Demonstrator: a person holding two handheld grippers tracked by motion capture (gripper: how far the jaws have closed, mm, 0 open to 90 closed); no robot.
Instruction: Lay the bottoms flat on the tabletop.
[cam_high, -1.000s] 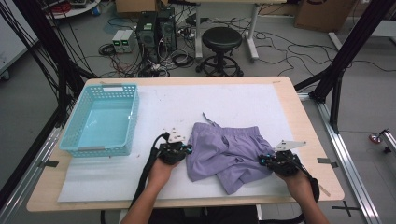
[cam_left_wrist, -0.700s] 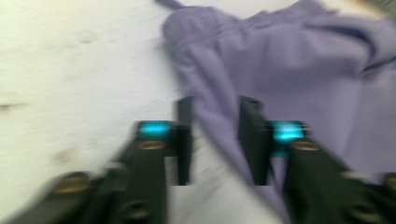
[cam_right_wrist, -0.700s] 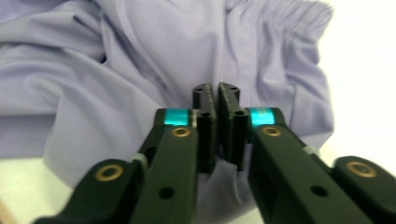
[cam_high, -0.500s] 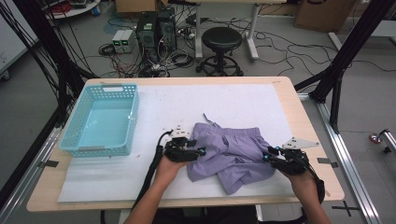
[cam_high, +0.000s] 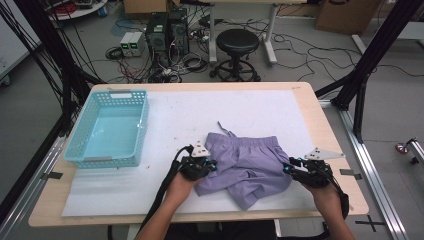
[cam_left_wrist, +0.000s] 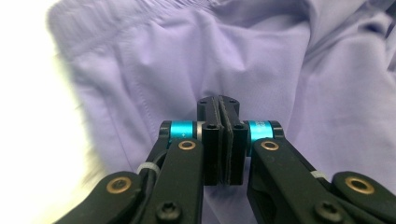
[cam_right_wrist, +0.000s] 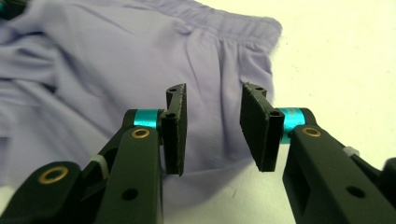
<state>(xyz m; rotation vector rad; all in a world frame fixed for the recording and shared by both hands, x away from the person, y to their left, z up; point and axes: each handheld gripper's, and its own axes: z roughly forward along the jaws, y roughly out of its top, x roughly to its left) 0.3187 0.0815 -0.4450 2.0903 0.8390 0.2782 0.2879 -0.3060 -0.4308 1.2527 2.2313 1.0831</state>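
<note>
Each hand carries a black two-jaw gripper: the left gripper (cam_left_wrist: 218, 140) and the right gripper (cam_right_wrist: 212, 130) share cyan collars, brass-coloured rivets, black screws and white cable ties. Their fingers (cam_right_wrist: 176, 133) are flat black ribbed pads. A grey three-cornered plate tops each, black cables trail back, and the forearms are bare.

Shorts (cam_high: 247, 165): thin lilac woven cloth, matt, softly creased, gathered elastic waistband. Basket (cam_high: 111, 128), left of the shorts: pale blue moulded plastic, latticed walls, slight sheen. Counter (cam_high: 315, 107): light wood edge under a matt white sheet. Left hand-held gripper (cam_left_wrist: 218, 140): matt black plastic, glossy blue metal collars, brass rivets.
</note>
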